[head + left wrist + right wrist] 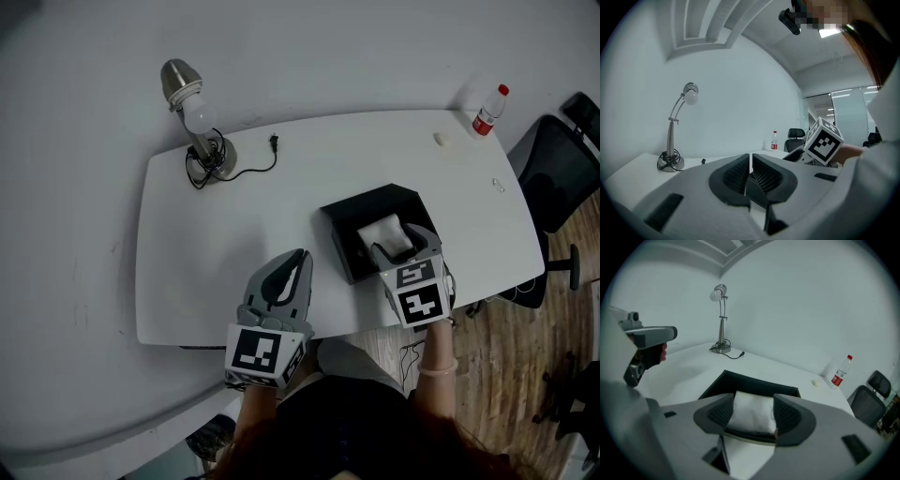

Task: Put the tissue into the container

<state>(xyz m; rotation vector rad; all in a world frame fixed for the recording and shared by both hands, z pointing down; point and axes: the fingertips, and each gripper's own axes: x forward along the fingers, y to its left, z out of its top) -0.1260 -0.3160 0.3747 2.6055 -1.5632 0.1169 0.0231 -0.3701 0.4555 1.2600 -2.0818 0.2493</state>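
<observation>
R gripper [752,409]: jaws clamped on tissue [750,417], one pad each side. Container [757,380] sits directly beneath and ahead of the jaws, top open. Tissue appears to be within its mouth; can't confirm it rests on the bottom. L gripper [750,161]: jaws together, nothing between, idle to R gripper's left over counter [187,281].

Assessment: placing step, nearly done. Next move req. slight lowering, then jaws parted & lifted straight up so tissue isn't dragged out.
</observation>
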